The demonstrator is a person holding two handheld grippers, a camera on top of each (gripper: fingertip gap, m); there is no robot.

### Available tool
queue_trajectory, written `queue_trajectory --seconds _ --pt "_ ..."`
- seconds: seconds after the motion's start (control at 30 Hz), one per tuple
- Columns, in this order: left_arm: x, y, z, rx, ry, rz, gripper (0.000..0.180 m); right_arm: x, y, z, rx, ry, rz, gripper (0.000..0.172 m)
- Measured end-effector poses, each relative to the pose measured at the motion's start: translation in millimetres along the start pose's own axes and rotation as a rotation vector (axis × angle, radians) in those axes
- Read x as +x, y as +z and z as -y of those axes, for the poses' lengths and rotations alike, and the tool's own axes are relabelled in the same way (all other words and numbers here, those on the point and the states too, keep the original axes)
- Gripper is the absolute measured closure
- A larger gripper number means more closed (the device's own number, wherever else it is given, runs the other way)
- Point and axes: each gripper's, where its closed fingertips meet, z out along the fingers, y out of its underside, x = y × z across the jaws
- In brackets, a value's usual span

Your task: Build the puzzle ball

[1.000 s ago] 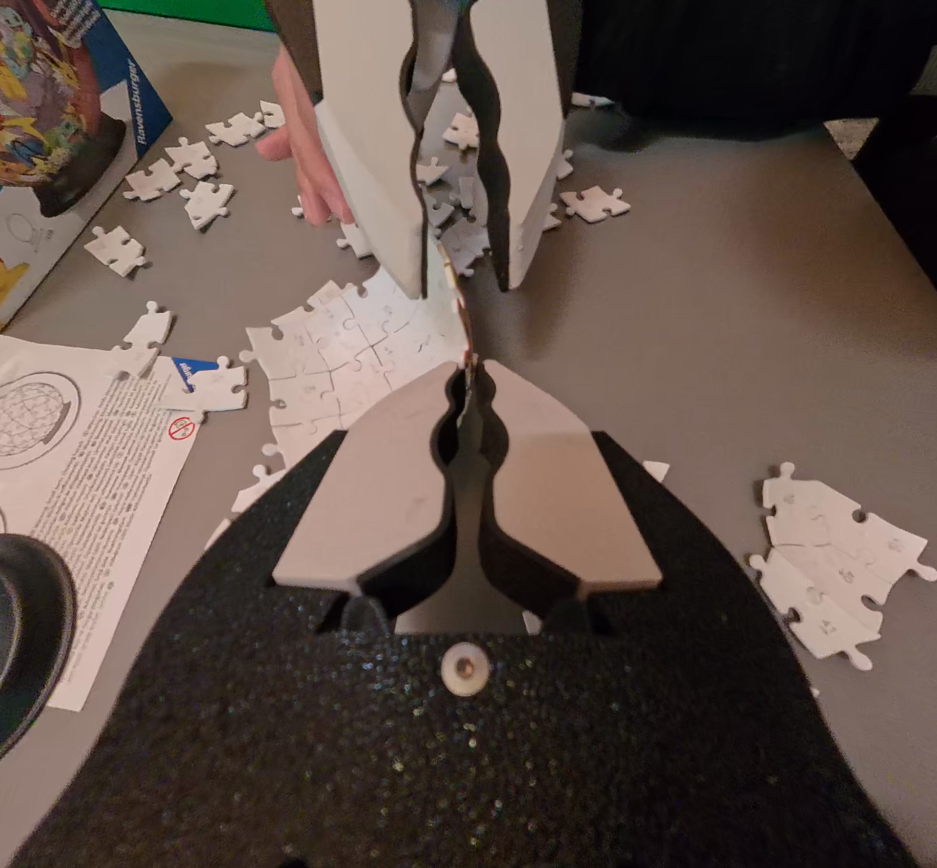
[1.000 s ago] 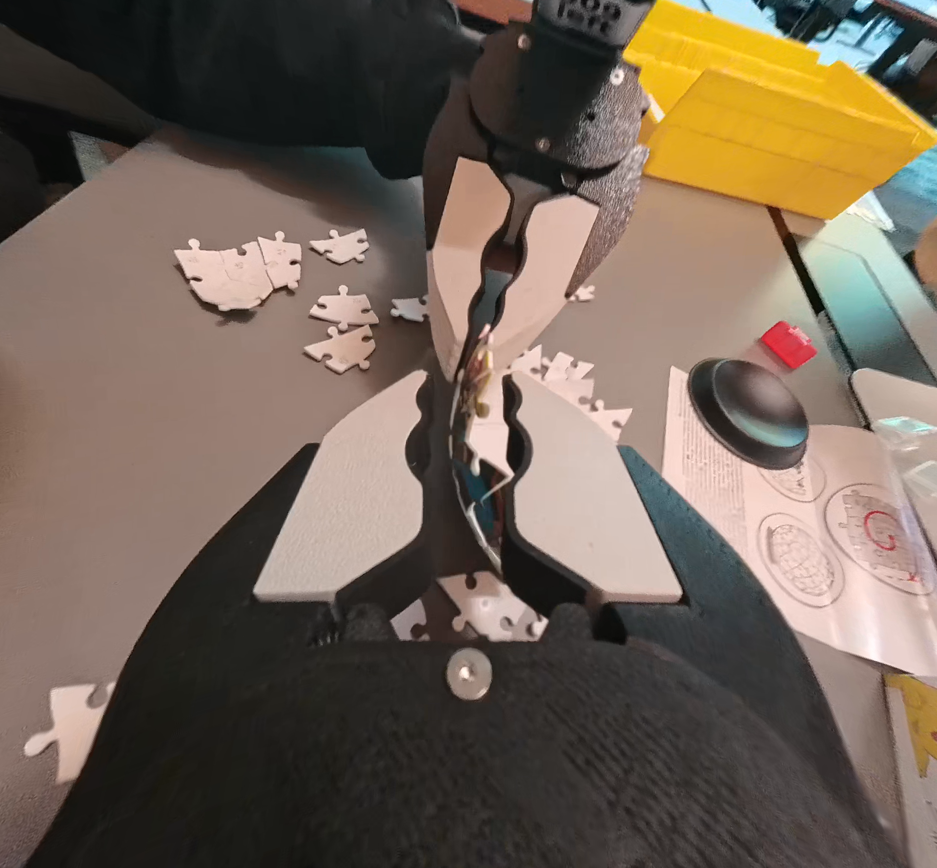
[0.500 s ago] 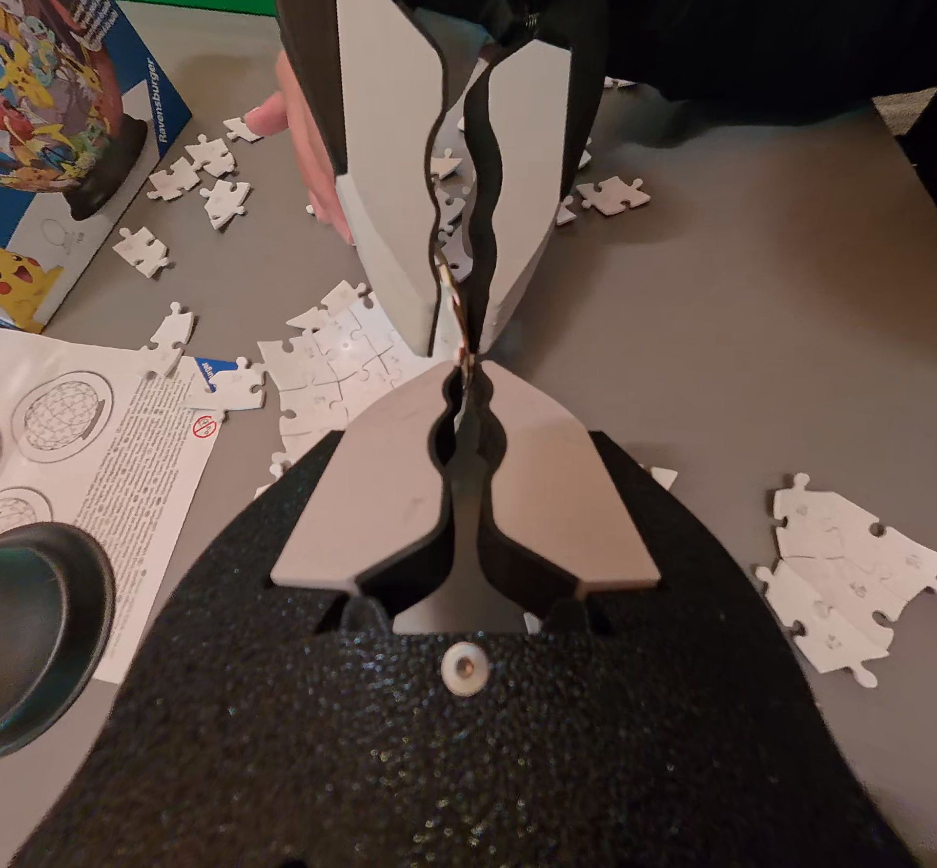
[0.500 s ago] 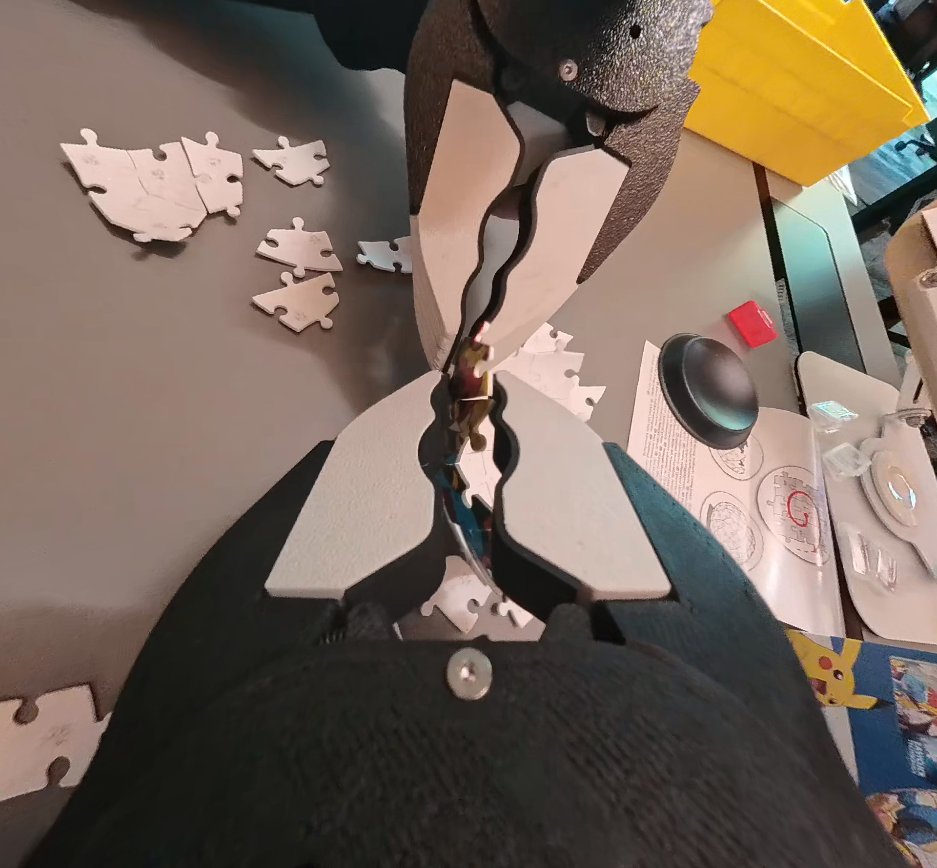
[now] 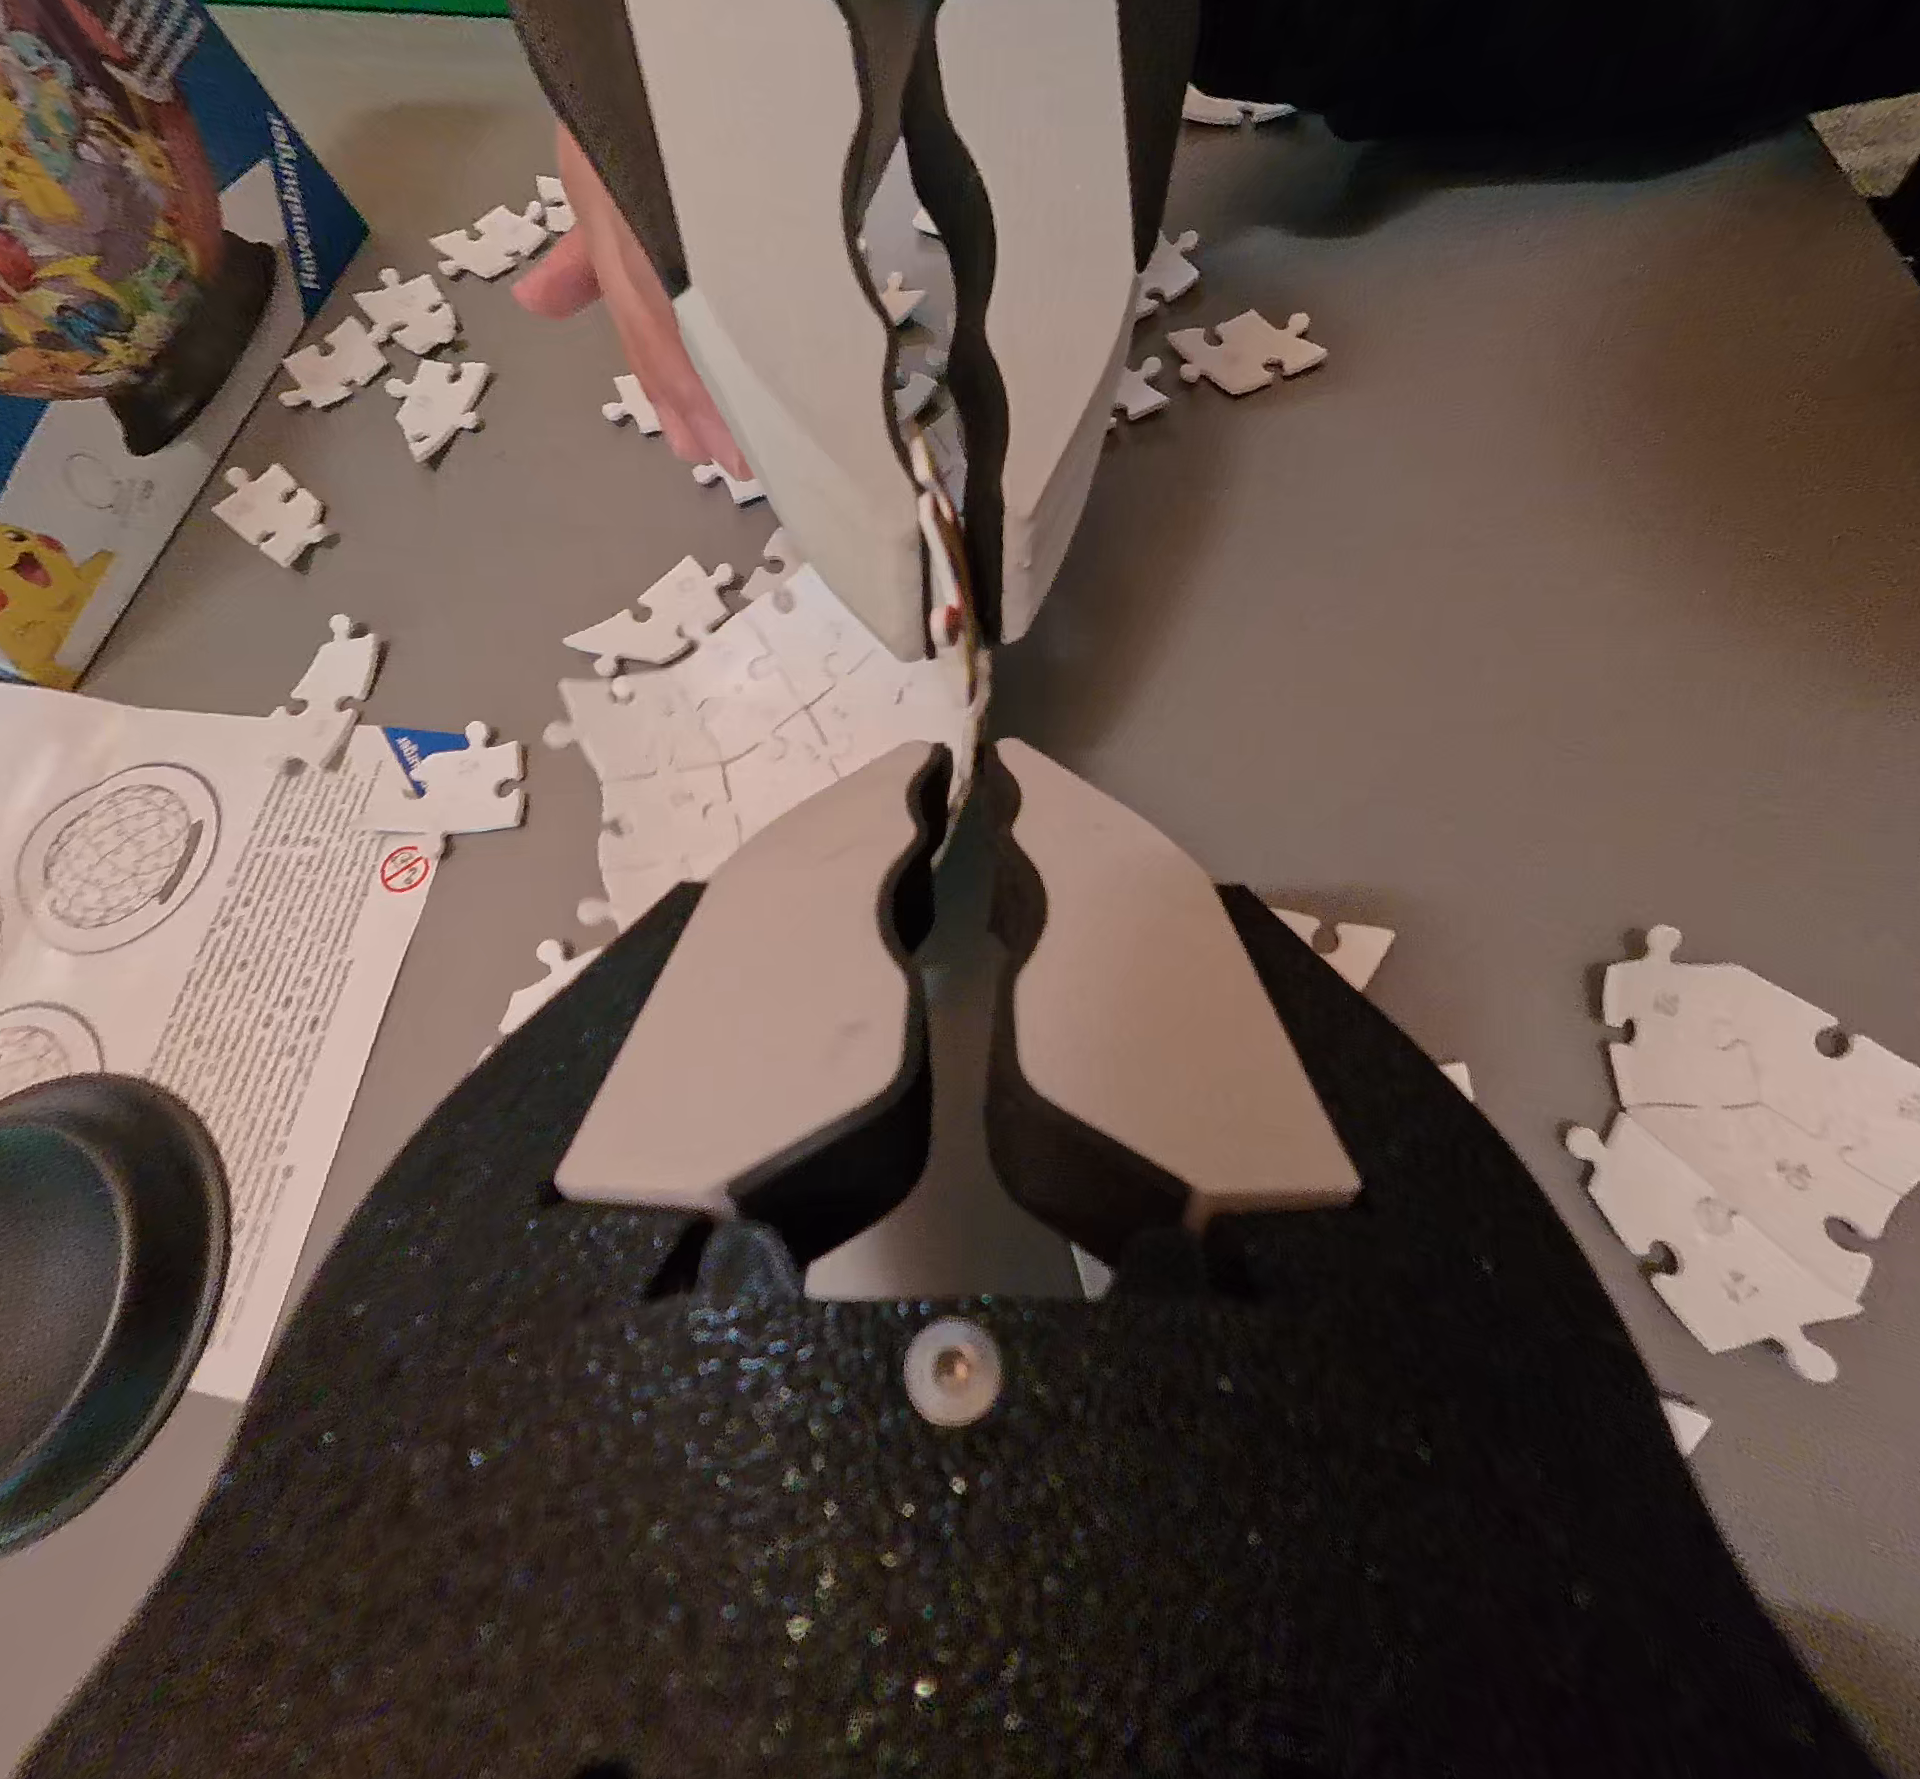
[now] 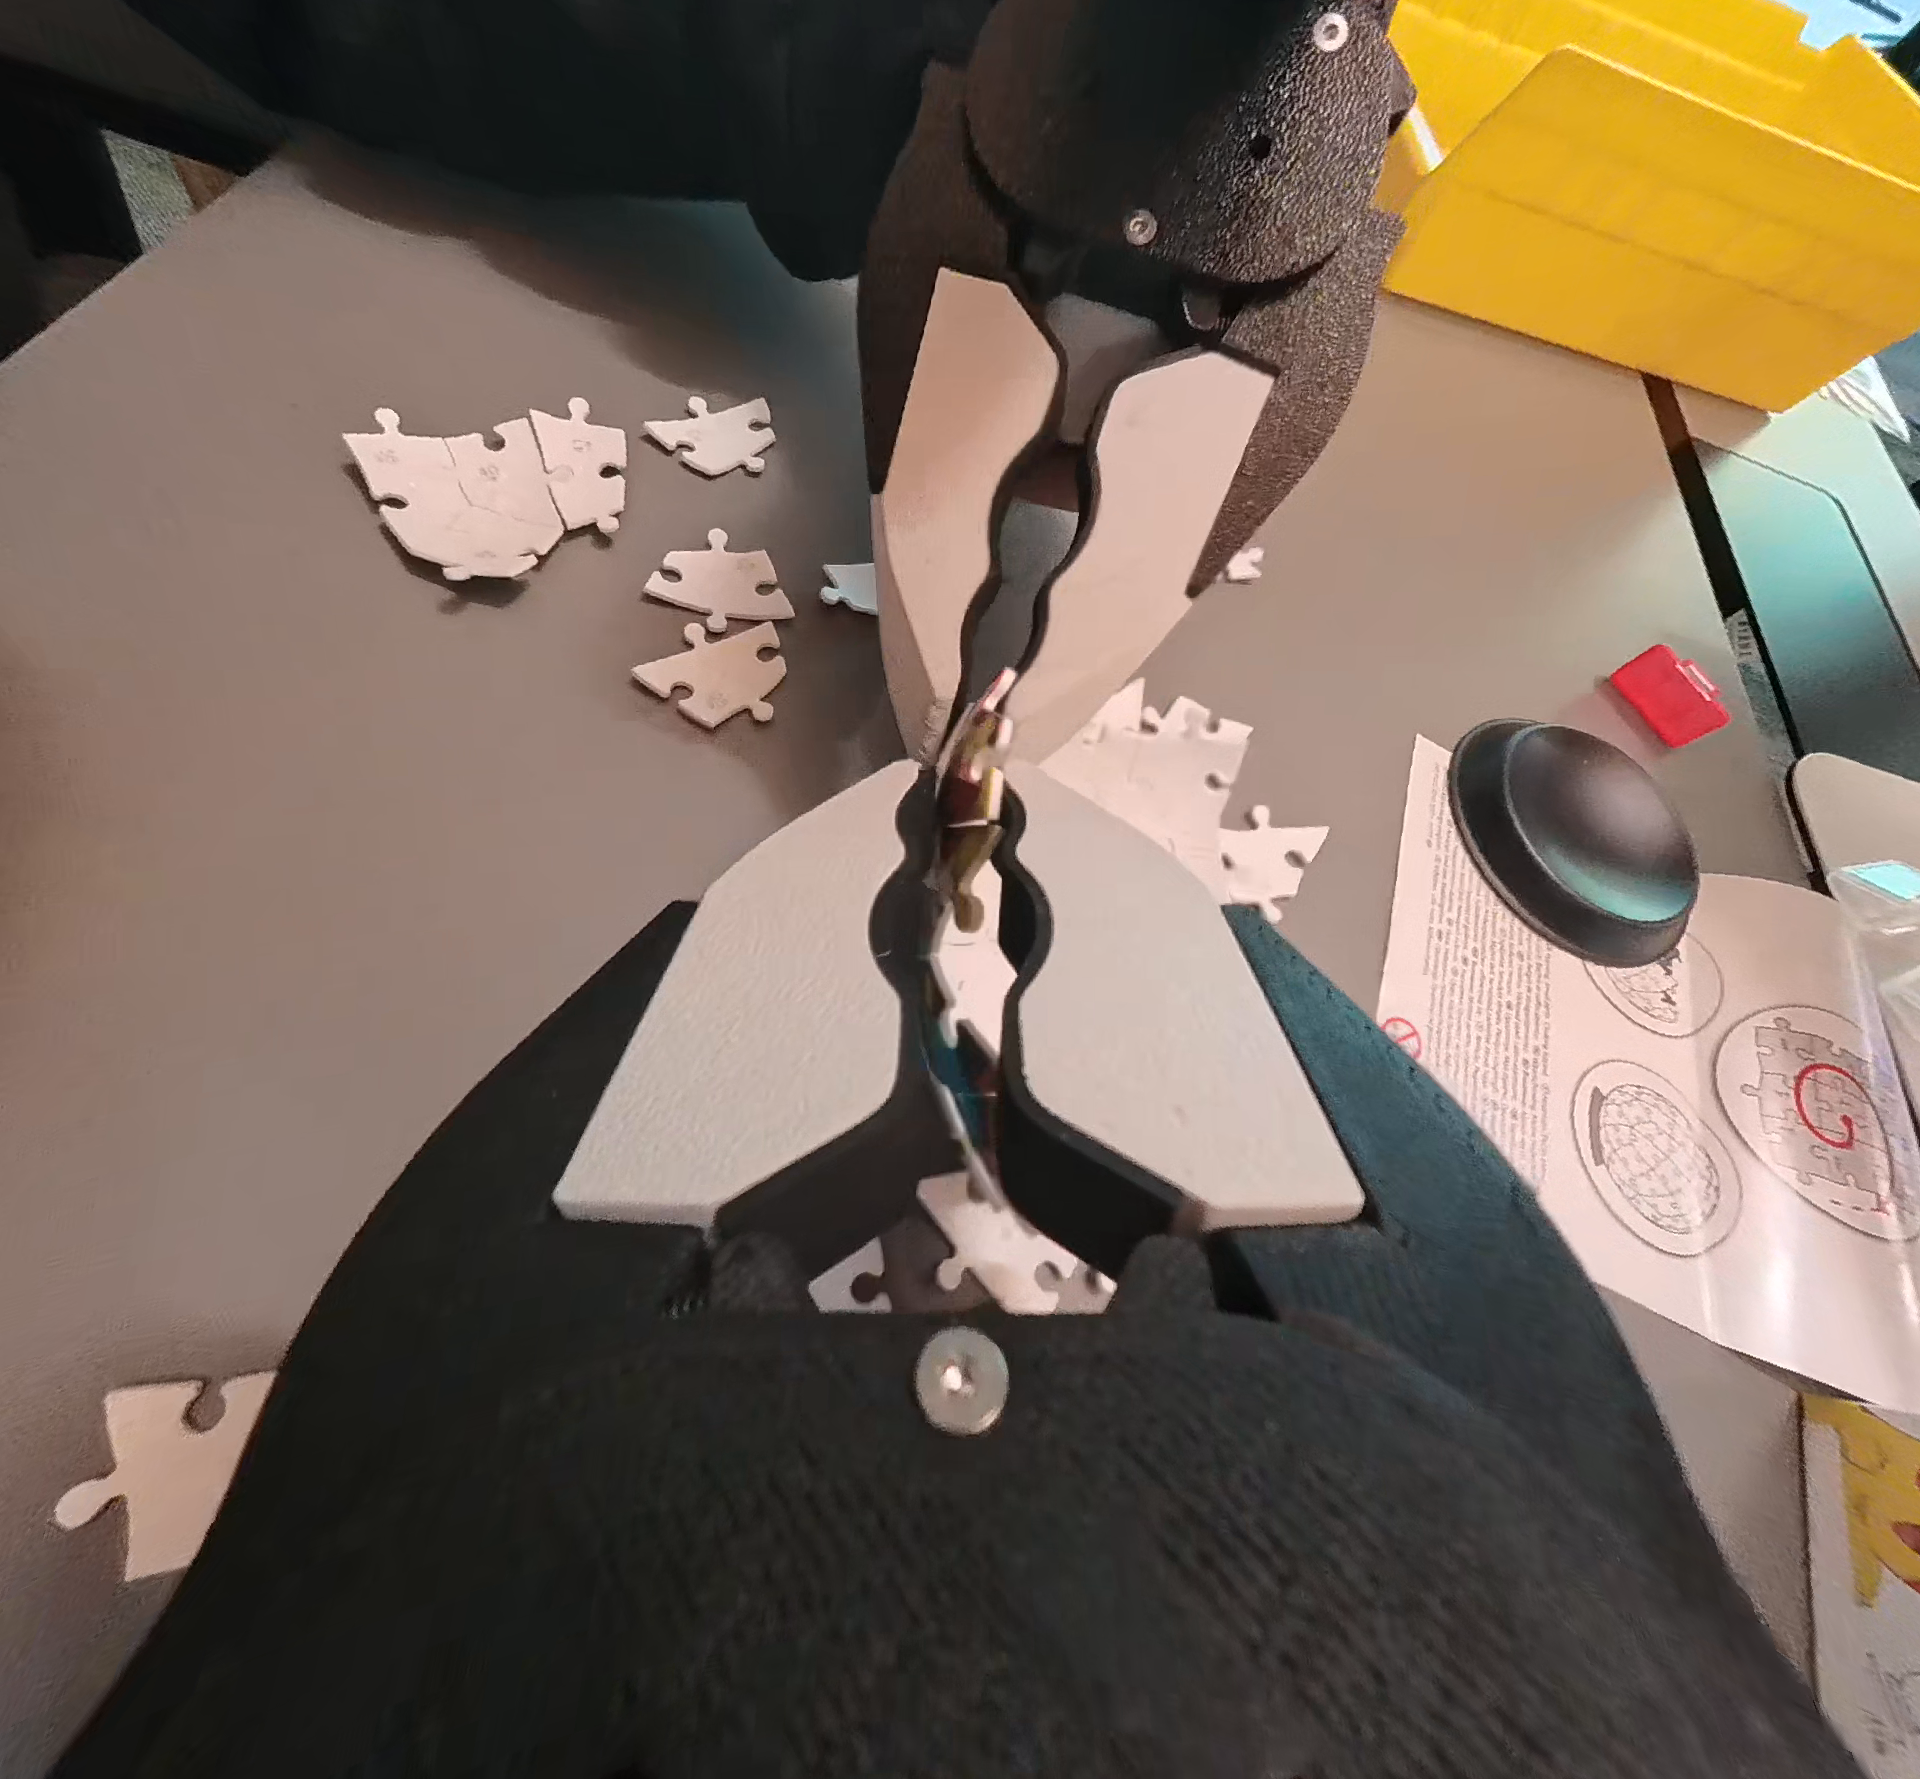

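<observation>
Left wrist view: left gripper (image 5: pixel 968 773) clamped on the edge of a joined puzzle section (image 5: pixel 961 607), tip to tip with the right gripper (image 5: pixel 961 633) at 12 o'clock; loose white pieces (image 5: pixel 416 347) at 10 o'clock on the grey table (image 5: pixel 1455 586).

Right wrist view: right gripper (image 6: pixel 961 779) clamped on the same puzzle section (image 6: pixel 971 856); black dome (image 6: pixel 1574 851) at 3 o'clock.

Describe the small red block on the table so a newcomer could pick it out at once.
Start in the right wrist view at the yellow bins along the table's far edge, then drop to the black dome-shaped base sitting on the instruction sheet. The small red block lies just beyond that base, the only red thing among white puzzle pieces.
</observation>
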Motion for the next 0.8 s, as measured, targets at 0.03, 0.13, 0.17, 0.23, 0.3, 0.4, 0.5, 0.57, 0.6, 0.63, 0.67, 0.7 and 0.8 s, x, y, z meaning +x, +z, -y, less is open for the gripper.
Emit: queue_trajectory --seconds 0.03,0.13,0.17,0.23,0.3,0.4,0.5,0.57,0.6,0.63,0.67,0.7,0.8 --pt "1 1 0 -0.004 0.003 -0.009 0.178 1 -1 0 0.002 0.005 -0.01 0.16" --pt "3 3 1 -0.025 -0.004 -0.03 0.178 3 -7 9 0.056 0.054 -0.013 0.149" --pt "3 3 2 -0.03 -0.011 -0.037 0.178 3 -8 12 0.069 0.064 -0.008 0.15" --pt "3 4 3 -0.032 -0.024 -0.048 0.178 6 -9 10 0.051 0.066 -0.015 0.158" --pt "1 4 5 -0.032 -0.029 -0.05 0.179 7 -9 3 0.013 0.075 -0.019 0.155" --pt "-1 5 5 -0.046 -0.03 -0.055 0.178 5 -9 1 0.006 0.097 -0.006 0.149" --pt "-2 7 6 -0.056 -0.023 -0.057 0.179 3 -10 -3 -0.015 0.12 0.008 0.147" --pt "-4 8 7 -0.059 -0.02 -0.055 0.178 3 -10 -4 -0.02 0.14 0.014 0.147" --pt "-4 8 8 -0.058 -0.018 -0.053 0.178 3 -10 -6 -0.027 0.147 0.016 0.148" --pt "-4 9 8 -0.061 -0.018 -0.053 0.178 2 -9 -7 -0.034 0.151 0.027 0.149" --pt "-4 10 9 -0.062 -0.016 -0.052 0.179 0 -8 -8 -0.038 0.154 0.042 0.152" --pt "-5 11 10 -0.06 -0.012 -0.049 0.179 -1 -8 -8 -0.041 0.156 0.044 0.155" --pt "-5 13 10 -0.069 -0.001 -0.042 0.179 2 -8 -11 -0.057 0.155 0.027 0.164"
